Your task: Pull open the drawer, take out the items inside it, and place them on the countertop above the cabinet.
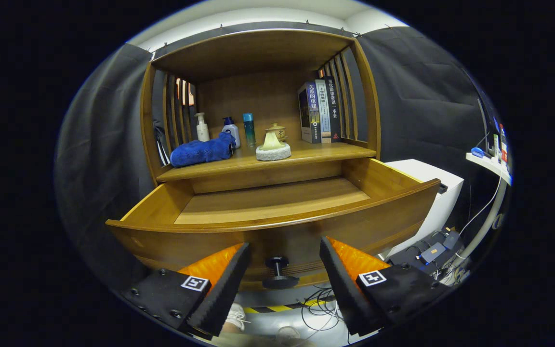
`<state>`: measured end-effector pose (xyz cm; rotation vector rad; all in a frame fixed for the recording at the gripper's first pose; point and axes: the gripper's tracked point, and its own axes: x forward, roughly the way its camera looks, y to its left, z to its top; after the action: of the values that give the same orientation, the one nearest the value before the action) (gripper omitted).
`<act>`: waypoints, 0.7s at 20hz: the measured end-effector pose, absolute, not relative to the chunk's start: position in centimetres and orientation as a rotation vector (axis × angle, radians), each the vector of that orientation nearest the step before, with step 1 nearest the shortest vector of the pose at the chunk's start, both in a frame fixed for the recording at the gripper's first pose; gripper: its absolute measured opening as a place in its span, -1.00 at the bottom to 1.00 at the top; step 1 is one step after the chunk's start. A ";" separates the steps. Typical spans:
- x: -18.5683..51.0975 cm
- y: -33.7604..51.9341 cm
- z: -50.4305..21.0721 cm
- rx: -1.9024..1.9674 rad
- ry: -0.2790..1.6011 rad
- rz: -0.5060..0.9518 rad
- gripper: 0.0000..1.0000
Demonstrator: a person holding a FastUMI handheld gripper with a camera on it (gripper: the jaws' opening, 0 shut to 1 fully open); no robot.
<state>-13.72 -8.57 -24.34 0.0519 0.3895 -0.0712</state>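
The wooden drawer [277, 226] stands pulled out toward me, and its bare floor [272, 200] shows with no item on it. A black round knob [277, 272] sticks out of the drawer front, right between my fingertips. My gripper [284, 250] is open, its orange and black fingers [219, 284] spread to either side of the knob without touching it. On the countertop [306, 156] above the drawer lie a blue towel [203, 150] and a yellow-green brush on a white round sponge [273, 147].
At the back of the countertop stand three bottles [231, 131], a small ceramic pot [277, 130] and upright books [320, 112]. A white cabinet [431, 193] sits right of the drawer, with cables and devices [431, 250] on the floor below.
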 end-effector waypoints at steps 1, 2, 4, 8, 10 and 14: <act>-13.5 -8.5 -24.7 0.053 0.402 -0.071 0.94; -13.2 -8.2 -25.1 0.057 0.414 -0.068 0.94; -12.2 -8.2 -24.9 0.060 0.402 -0.071 0.95; -10.3 -8.0 -25.0 0.058 0.410 -0.076 0.94; -8.9 -7.8 -24.5 0.059 0.391 -0.074 0.95; -7.1 -7.5 -25.1 0.043 0.408 -0.064 0.95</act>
<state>-7.09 -7.49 -25.09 0.0428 0.4078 -0.0638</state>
